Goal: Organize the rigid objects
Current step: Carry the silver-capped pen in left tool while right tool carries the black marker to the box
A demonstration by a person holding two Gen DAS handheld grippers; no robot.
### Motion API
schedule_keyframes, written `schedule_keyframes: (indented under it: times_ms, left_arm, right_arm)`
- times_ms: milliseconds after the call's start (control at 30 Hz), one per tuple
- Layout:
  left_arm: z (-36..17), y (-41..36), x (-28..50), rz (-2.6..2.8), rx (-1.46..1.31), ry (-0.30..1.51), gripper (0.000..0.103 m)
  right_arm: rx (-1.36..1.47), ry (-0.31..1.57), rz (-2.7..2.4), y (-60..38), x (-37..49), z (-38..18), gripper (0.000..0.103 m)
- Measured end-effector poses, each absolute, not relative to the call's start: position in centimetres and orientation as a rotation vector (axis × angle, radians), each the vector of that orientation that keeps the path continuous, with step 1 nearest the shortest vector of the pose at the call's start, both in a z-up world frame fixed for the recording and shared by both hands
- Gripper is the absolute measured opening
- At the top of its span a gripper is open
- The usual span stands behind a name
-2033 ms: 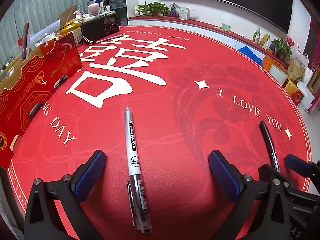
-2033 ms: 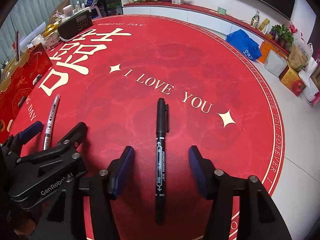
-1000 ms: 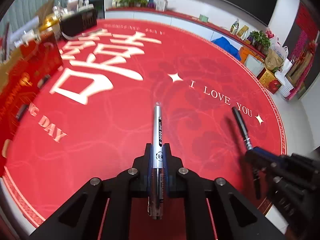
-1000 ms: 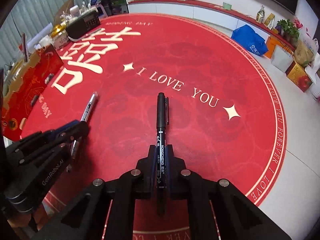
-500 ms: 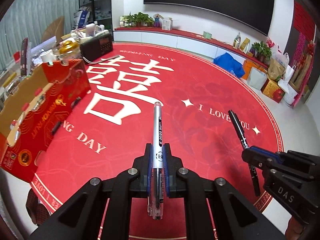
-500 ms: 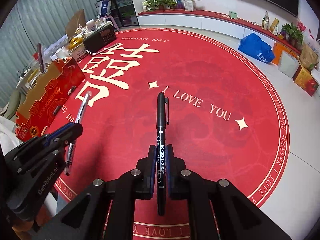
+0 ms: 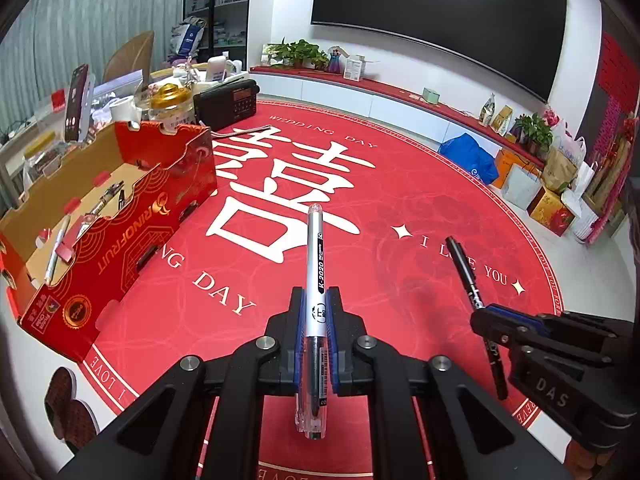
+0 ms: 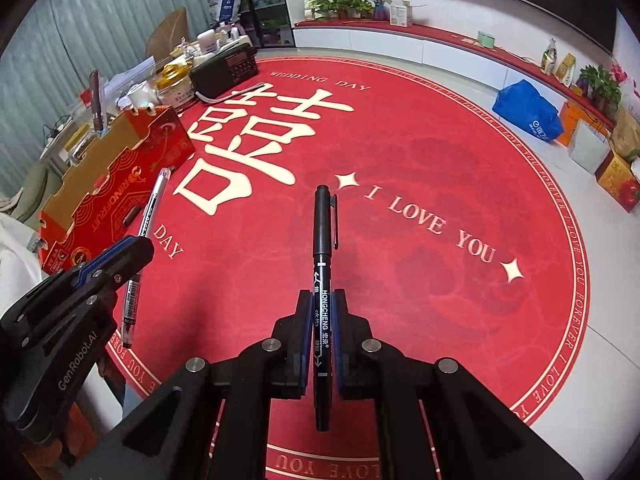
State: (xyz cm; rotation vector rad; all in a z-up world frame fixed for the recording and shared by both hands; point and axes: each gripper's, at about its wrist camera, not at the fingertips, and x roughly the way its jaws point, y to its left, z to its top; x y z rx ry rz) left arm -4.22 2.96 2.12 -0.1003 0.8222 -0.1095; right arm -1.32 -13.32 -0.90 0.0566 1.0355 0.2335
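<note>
My left gripper (image 7: 315, 300) is shut on a silver pen (image 7: 315, 264) with a clear cap end, held lengthwise above the red round cloth (image 7: 420, 288). My right gripper (image 8: 322, 302) is shut on a black marker (image 8: 323, 240), also raised off the cloth. In the left wrist view the black marker (image 7: 466, 268) and the right gripper (image 7: 486, 322) show at the right. In the right wrist view the silver pen (image 8: 146, 224) and the left gripper (image 8: 138, 246) show at the left. An open red cardboard box (image 7: 132, 232) with several pens inside stands at the left.
A black radio (image 7: 226, 104), a gold-lidded jar (image 7: 168, 100), a phone on a stand (image 7: 76, 102) and clutter sit behind the box. Bags and boxes (image 8: 528, 114) line the floor at the right. A low red-topped shelf with plants (image 7: 296, 54) runs along the far wall.
Both grippers have risen off the cloth with their pens and tilted up. The box at the left now shows its open inside, and more of the room is in view.
</note>
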Motion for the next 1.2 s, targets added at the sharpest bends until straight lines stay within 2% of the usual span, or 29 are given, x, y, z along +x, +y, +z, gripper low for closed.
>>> schedule_keyframes:
  times_ms: [333, 733, 933, 1200]
  left_arm:
    - [4.5, 7.8, -4.4, -0.037, -0.163, 0.749, 0.010]
    - [8.5, 21.0, -4.1, 0.273, -0.242, 0.651, 0.010]
    - [8.1, 26.1, -3.9, 0.398, -0.255, 0.670, 0.010]
    - [6.0, 28.5, -1.5, 0.428, -0.278, 0.745, 0.010]
  right_arm:
    - [-0.015, 0.995, 0.324, -7.7, 0.7, 2.0, 0.010]
    - [-0.119, 0.870, 0.597, 6.2, 4.4, 7.9, 0.010]
    - [-0.148, 0.854, 0.692, 12.2, 5.4, 8.4, 0.010]
    - [-0.186, 0.863, 0.713, 16.2, 7.0, 7.4, 0.010]
